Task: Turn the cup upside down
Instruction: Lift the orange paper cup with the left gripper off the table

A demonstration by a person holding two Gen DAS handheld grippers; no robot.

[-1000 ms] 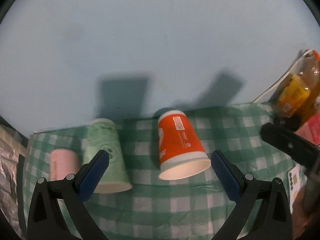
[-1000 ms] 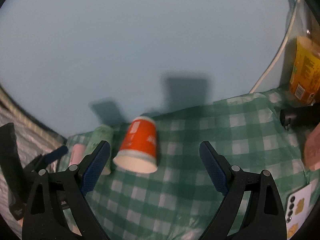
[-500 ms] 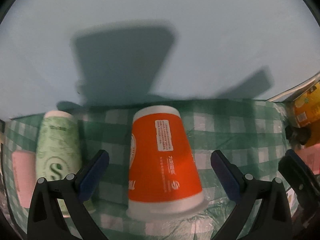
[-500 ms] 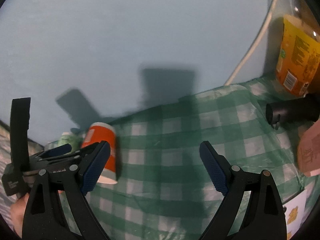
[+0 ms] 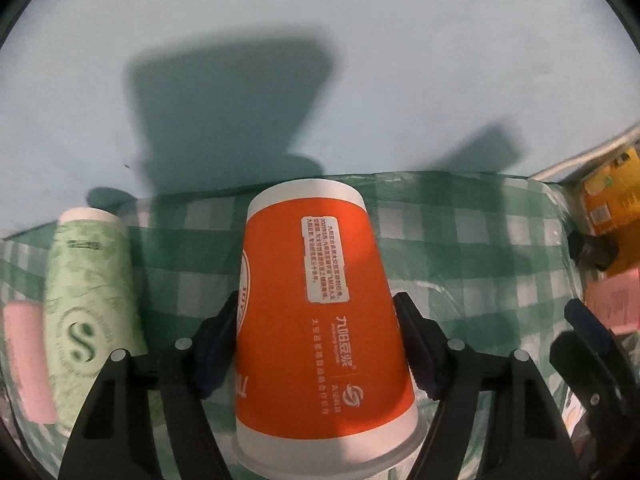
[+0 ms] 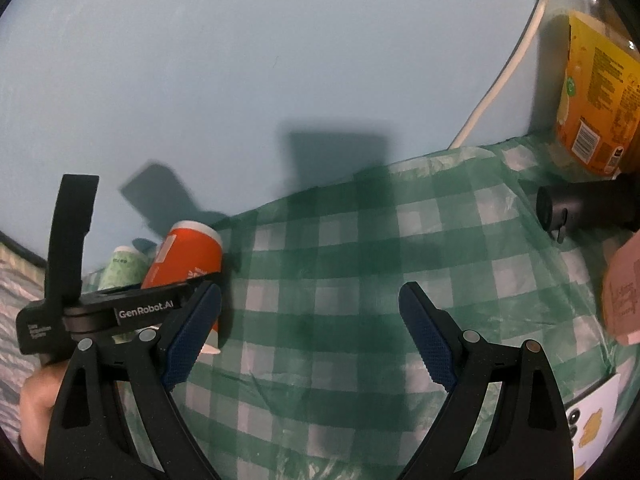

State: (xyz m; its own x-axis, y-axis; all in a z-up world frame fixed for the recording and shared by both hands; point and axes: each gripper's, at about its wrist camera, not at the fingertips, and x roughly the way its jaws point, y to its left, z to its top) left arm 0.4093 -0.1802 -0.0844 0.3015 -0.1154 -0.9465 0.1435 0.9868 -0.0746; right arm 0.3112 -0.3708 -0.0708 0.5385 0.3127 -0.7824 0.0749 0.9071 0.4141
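An orange paper cup (image 5: 316,320) stands upside down, wide rim down, on the green checked cloth (image 5: 472,248). My left gripper (image 5: 316,340) is shut on the cup's sides, both pads pressed against it. The cup also shows in the right wrist view (image 6: 184,256), with the left gripper's body in front of it. My right gripper (image 6: 310,344) is open and empty over the cloth, to the right of the cup.
A pale green cup (image 5: 90,296) and a pink cup (image 5: 26,360) stand upside down left of the orange one. An orange-yellow box (image 6: 596,96), a black cylinder (image 6: 584,204), a pink pack (image 6: 624,292) and a white cable (image 6: 508,64) sit at the right. A blue wall is behind.
My left gripper moved forward around the orange cup and closed on it. My right gripper swung to the right, away from the cups, and stayed open.
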